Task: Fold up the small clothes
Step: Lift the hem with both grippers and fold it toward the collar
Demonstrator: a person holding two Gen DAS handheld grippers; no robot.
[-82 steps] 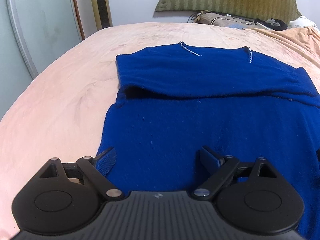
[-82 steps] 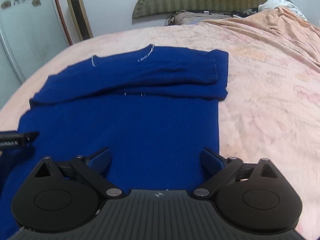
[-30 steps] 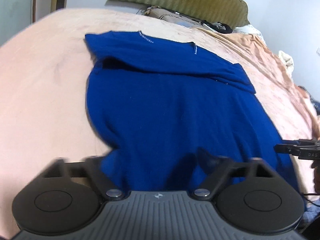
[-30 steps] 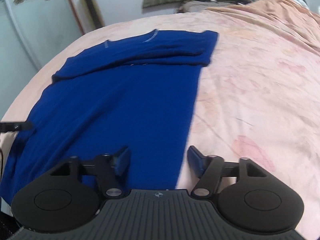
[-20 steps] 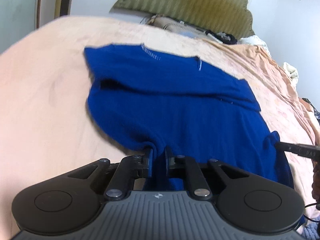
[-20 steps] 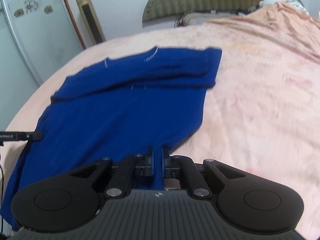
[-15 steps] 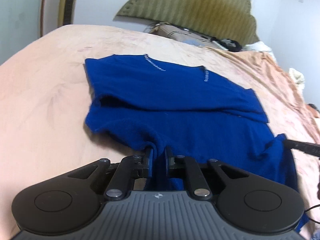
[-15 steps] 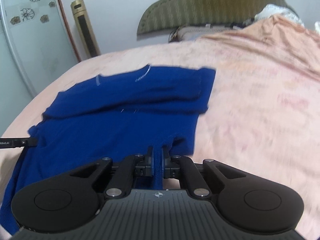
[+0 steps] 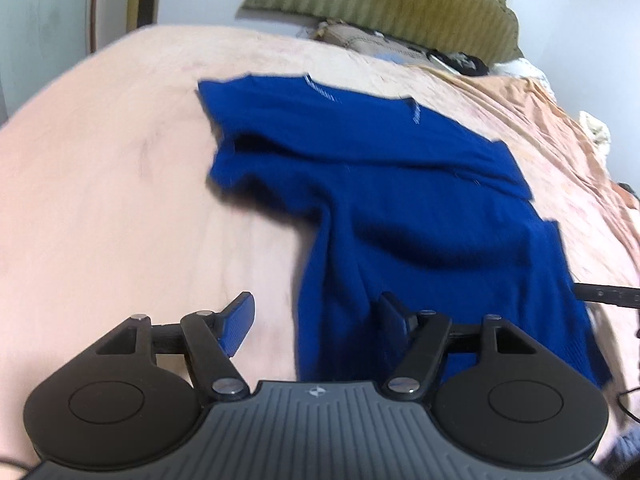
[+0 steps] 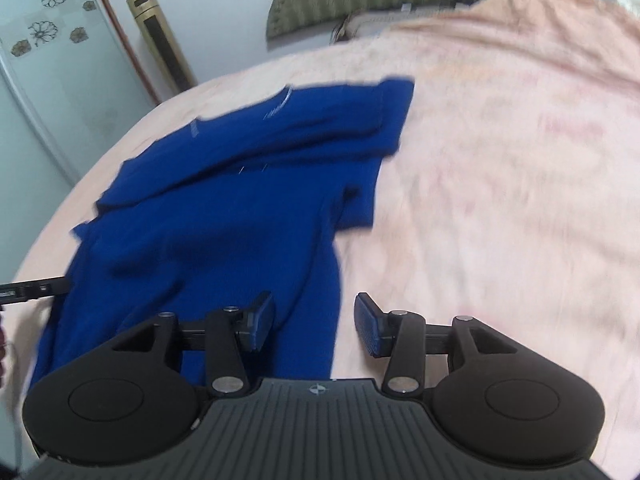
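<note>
A dark blue sweater lies on the peach bed sheet, collar at the far end and sleeves folded across the chest. Its lower part is rumpled and drawn up toward me. My left gripper is opening over the sweater's near left corner. Cloth lies between the pads but they do not press on it. In the right wrist view the sweater shows its right edge between the opening jaws of my right gripper, loose and not pinched.
A green padded headboard and clutter stand at the bed's far end. A gold tower fan and a flowered glass door are at the left. The sheet is bare to the right of the sweater.
Both grippers were shut on the sweater's bottom hem half a second ago and had pulled it up. Now both have opened and the hem lies loose and bunched.
</note>
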